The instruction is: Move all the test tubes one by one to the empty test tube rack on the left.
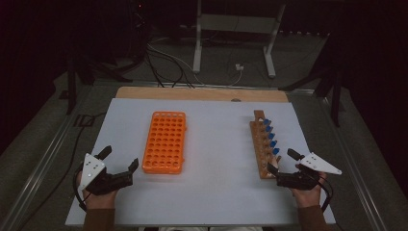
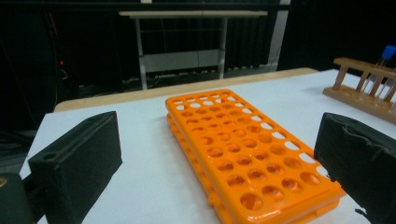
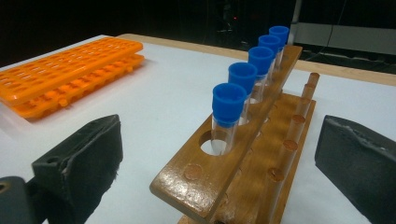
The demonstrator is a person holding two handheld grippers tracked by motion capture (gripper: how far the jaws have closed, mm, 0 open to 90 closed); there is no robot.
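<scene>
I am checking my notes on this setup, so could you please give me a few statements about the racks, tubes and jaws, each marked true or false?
1. The orange rack has tubes in it. False: its holes are empty.
2. Five blue-capped tubes stand in the wooden rack. True.
3. The left gripper grips the orange rack. False: its jaws stand open, short of the rack.
4. The right gripper has open jaws at the wooden rack's near end. True.
5. Both racks rest on the white tabletop. True.

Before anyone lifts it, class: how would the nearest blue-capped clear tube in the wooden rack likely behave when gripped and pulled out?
The nearest blue-capped clear tube looks smooth, so probably slippery. It seems thin-walled, likely light and fragile. Being round, it would probably roll if laid on the white table.
</scene>
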